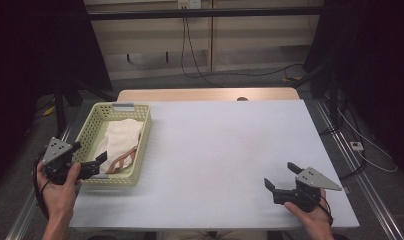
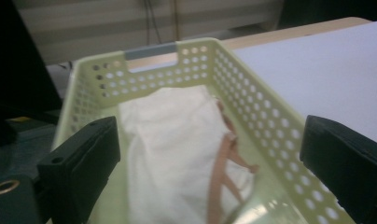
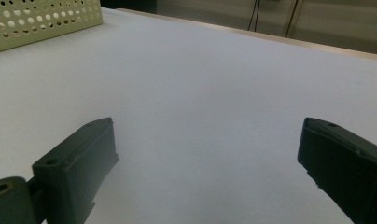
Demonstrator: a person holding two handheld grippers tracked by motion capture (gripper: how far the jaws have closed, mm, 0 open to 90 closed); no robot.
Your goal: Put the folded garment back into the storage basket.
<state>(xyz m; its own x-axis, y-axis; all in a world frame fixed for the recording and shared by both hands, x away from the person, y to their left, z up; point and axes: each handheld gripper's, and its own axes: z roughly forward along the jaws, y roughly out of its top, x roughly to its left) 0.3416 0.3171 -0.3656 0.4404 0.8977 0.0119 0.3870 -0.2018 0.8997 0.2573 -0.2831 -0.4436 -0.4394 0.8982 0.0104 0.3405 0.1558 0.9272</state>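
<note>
left gripper (image 1: 101, 161) poised at the pale yellow perforated plastic basket (image 1: 91, 131), jaws spread wide and holding nothing

the folded white cloth garment with tan straps (image 1: 121, 140) lies inside that basket at the white table's (image 1: 230, 150) left edge; the step looks like the reach-in, and next the jaws likely must dip and close on the cloth; right gripper (image 1: 282, 177) waits wide and empty over bare table; no readable writing anywhere
</note>
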